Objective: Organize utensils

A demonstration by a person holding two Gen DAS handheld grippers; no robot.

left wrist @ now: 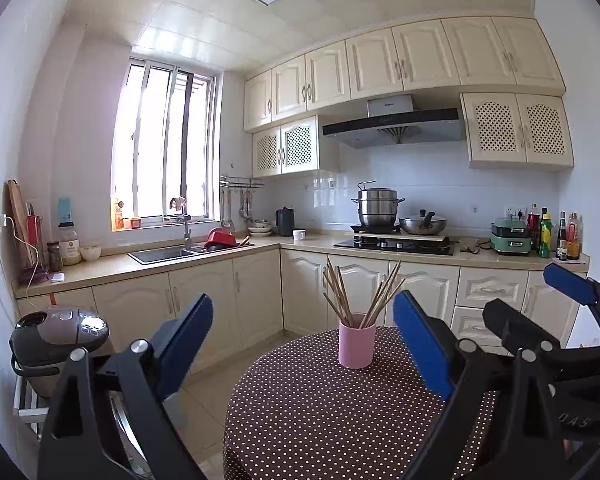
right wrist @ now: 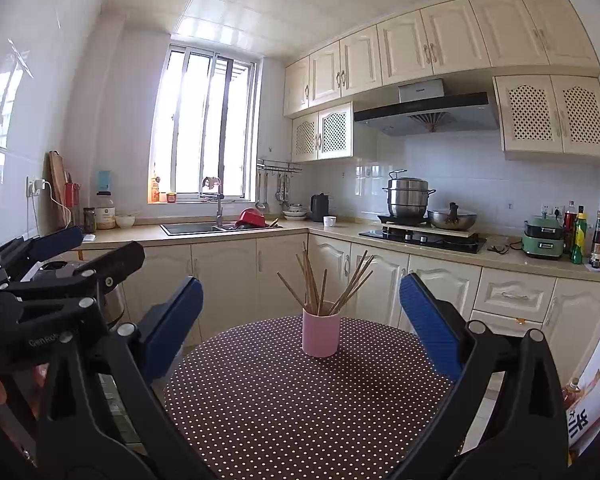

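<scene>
From the left wrist view, your left gripper (left wrist: 304,344) is spread wide and empty; the pink cup (left wrist: 357,345) of chopsticks (left wrist: 356,294) stands beyond it on the dotted table (left wrist: 300,420), and a sideways brush could tip it. From the right wrist view, your right gripper (right wrist: 302,320) also gapes empty, with bare tablecloth before the cup and the table edge close behind.
</scene>
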